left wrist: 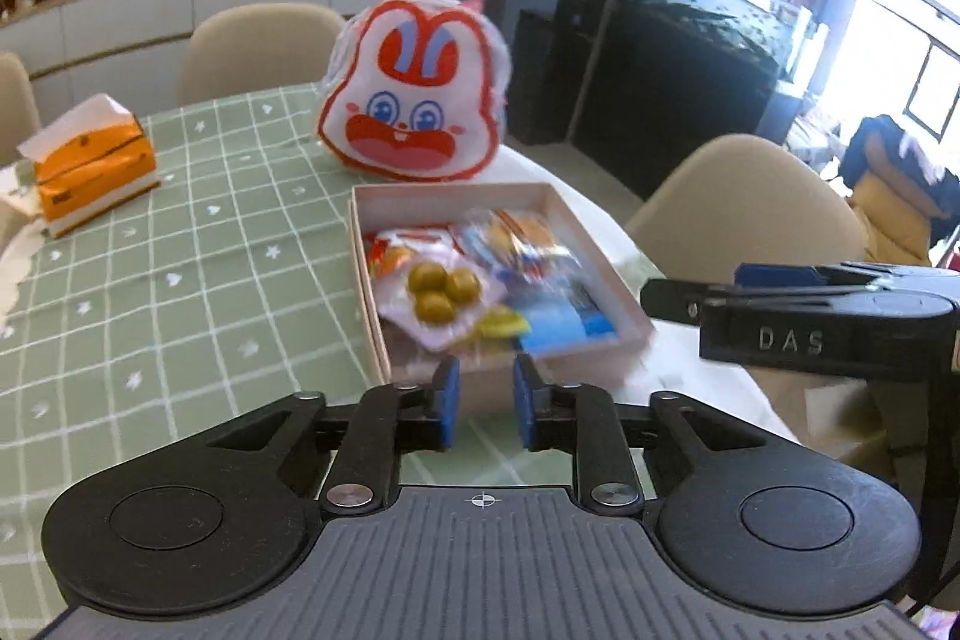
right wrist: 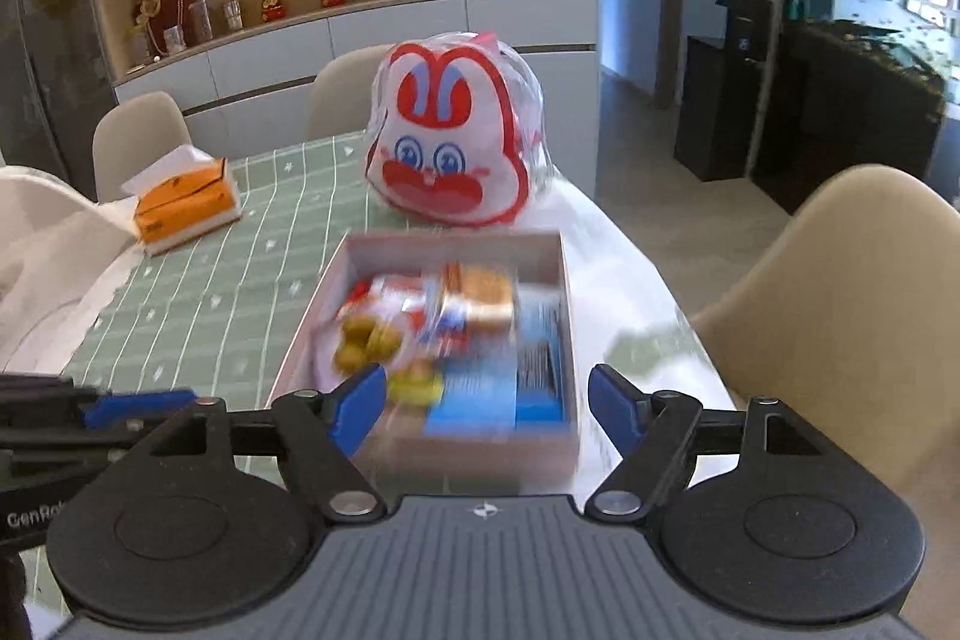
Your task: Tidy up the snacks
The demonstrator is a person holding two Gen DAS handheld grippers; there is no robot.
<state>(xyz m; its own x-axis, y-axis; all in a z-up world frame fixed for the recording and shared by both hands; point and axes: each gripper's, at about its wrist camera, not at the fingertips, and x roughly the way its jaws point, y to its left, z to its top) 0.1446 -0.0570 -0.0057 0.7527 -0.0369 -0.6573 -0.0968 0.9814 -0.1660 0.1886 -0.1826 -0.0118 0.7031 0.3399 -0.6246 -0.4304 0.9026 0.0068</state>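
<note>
Bright daylight pours from the windows (left wrist: 924, 58) at right, blowing out the white bench (right wrist: 606, 244) edge, while motion blur smears the snack box (right wrist: 456, 340) and fisheye distortion bends the edges.

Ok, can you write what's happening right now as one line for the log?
left gripper: open, empty | right gripper: open wide, empty | snack box: full of packets | bunny bag: behind box | tissue box: far left

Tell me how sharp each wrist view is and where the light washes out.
Left wrist view: the snack box and its wrappers are mildly smeared, the bunny bag is soft, and the windows at far right are blown out. Right wrist view: heavier motion blur, with the snack box streaked, while the right claw stays crisp. Both views bend straight lines, fisheye style.
</note>
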